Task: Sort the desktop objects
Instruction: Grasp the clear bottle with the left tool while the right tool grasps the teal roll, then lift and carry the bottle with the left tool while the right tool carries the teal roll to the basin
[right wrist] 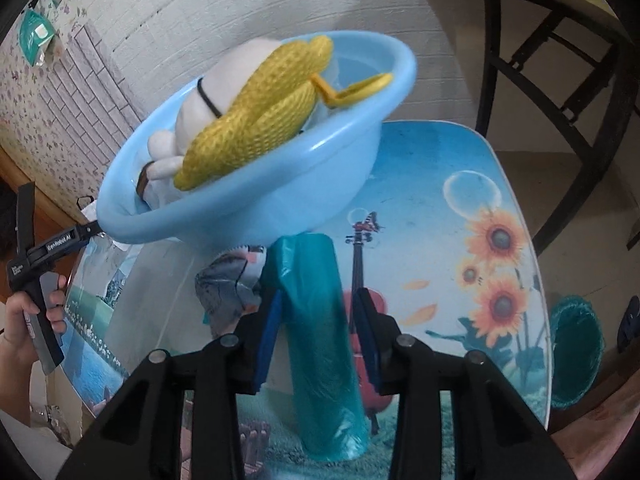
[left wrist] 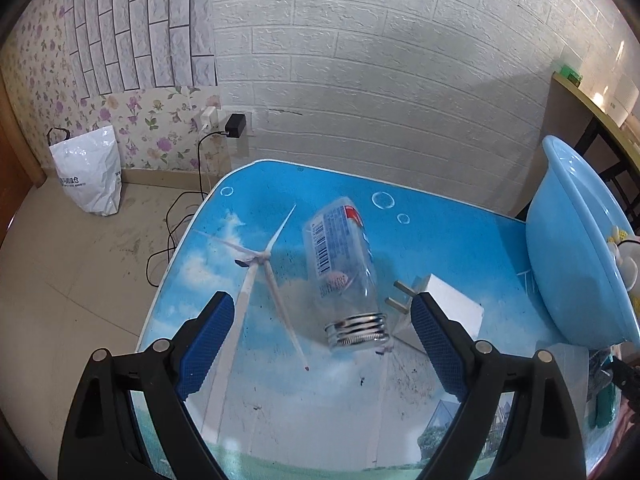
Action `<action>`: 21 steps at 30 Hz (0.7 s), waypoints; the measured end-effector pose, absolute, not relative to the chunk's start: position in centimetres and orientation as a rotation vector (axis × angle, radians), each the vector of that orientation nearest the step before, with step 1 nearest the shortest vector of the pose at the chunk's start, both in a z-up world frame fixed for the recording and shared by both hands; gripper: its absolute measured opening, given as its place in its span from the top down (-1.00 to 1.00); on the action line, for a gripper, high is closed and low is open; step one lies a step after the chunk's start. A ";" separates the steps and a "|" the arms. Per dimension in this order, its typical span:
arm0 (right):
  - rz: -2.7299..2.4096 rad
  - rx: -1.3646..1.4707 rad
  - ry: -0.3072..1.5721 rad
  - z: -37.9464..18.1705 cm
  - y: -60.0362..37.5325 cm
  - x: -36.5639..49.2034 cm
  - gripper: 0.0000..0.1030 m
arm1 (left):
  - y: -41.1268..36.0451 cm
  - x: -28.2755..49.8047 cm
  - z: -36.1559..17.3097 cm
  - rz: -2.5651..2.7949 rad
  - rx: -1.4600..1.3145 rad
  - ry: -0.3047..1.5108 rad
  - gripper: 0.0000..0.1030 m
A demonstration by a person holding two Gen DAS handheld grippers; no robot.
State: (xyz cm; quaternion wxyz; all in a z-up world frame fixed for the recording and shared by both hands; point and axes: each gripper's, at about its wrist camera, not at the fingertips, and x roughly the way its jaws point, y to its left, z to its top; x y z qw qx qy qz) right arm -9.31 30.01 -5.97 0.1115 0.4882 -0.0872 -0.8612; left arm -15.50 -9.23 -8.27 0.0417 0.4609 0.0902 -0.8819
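Right gripper [right wrist: 316,332] clamps teal bag roll [right wrist: 320,344]; left gripper [left wrist: 322,320] wide open (empty), glass jar [left wrist: 344,276] lying between its fingers.

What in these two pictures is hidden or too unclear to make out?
- Right wrist view: what lies under the yellow net in the basin; the net covers it.
- Right wrist view: crumpled packet, print unreadable, half behind the teal roll.
- Left wrist view: bottle label, too blurred to read.

White carrier bag [left wrist: 89,176], black wall charger [left wrist: 236,125], perhaps a chair [right wrist: 560,80]
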 end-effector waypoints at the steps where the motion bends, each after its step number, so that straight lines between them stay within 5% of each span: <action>1: -2.525 1.445 -0.250 -6.2 29.9 -9.6 0.28 | -9.2 -15.5 -8.3 -2.701 1.410 0.277 -0.75; 5: -2.519 1.451 -0.238 -6.8 29.6 -10.0 0.22 | -9.3 -15.9 -8.3 -2.718 1.411 0.274 -0.66; 6: -2.520 1.450 -0.231 -6.8 29.5 -10.1 0.22 | -9.5 -15.9 -8.3 -2.732 1.412 0.290 -0.52; 8: -2.521 1.448 -0.212 -6.8 29.1 -10.4 0.19 | -9.7 -16.1 -8.6 -2.741 1.446 0.350 0.05; 10: -2.531 1.449 -0.165 -6.8 28.7 -10.4 0.25 | -10.2 -16.2 -9.1 -2.746 1.475 0.433 0.22; 21: -2.551 1.437 -0.228 -6.4 29.8 -9.9 0.38 | -10.2 -14.9 -8.9 -2.756 1.480 0.398 0.30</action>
